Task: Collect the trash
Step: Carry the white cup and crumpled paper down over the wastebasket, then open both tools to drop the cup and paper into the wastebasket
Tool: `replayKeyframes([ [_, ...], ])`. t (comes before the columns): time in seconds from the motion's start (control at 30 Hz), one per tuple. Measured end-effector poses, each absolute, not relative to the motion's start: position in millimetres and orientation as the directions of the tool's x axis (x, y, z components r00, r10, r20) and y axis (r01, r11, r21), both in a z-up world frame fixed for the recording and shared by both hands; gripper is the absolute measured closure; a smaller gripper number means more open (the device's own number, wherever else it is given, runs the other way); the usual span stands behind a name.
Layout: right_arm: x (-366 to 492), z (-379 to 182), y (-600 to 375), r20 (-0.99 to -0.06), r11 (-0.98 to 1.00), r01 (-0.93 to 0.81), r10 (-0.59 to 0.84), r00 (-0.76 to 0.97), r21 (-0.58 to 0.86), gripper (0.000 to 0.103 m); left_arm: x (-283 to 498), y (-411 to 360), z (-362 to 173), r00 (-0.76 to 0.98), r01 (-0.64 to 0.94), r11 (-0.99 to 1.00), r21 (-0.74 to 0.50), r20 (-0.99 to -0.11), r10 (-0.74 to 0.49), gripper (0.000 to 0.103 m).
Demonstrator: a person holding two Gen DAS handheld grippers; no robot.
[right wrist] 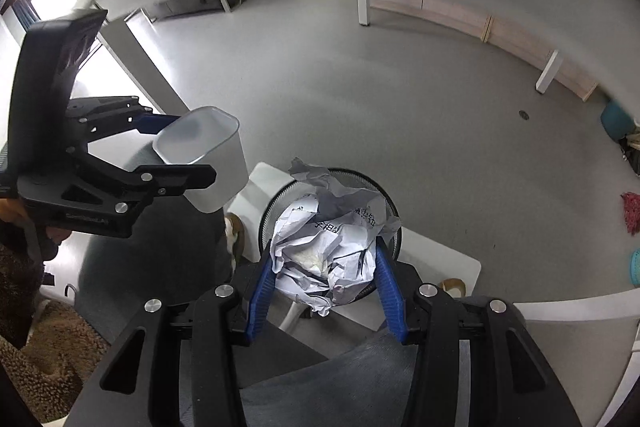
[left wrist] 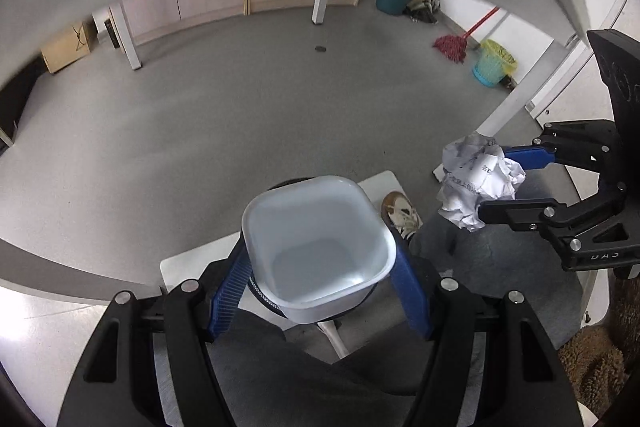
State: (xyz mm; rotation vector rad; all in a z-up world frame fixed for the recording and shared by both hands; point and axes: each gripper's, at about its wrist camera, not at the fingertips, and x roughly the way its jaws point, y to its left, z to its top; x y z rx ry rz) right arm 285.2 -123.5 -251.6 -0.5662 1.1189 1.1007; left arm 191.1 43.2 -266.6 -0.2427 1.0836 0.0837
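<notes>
Right gripper [right wrist: 324, 267] clamps a crumpled paper ball [right wrist: 328, 239] directly above a black mesh bin [right wrist: 394, 211]; best to lower, then release centered so it drops inside. Left gripper [left wrist: 320, 267] grips a white tub [left wrist: 316, 247], mouth up, held beside the paper, apart, over the floor [left wrist: 200, 107].

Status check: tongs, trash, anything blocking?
Left tongs shut on white plastic tub, held upright. Right tongs shut on crumpled paper ball, over black mesh bin. Nothing between paper and bin.
</notes>
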Motion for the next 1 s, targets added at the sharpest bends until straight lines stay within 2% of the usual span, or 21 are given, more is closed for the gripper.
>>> replayKeyframes([
  [0.5,301.6,-294.7,-87.5,-0.943,0.395,-0.897,0.326,-0.065,0.198,0.053,221.9,50.9,-317.6,0.347,-0.155,0.969,-0.194,-0.929,-0.131,0.037],
  [1.0,305.0,-318.6,-68.7,-0.956,0.373,-0.908,0.281,-0.083,0.189,0.053,231.0,43.0,-326.3,0.306,-0.133,0.973,-0.189,-0.941,-0.142,0.037],
])
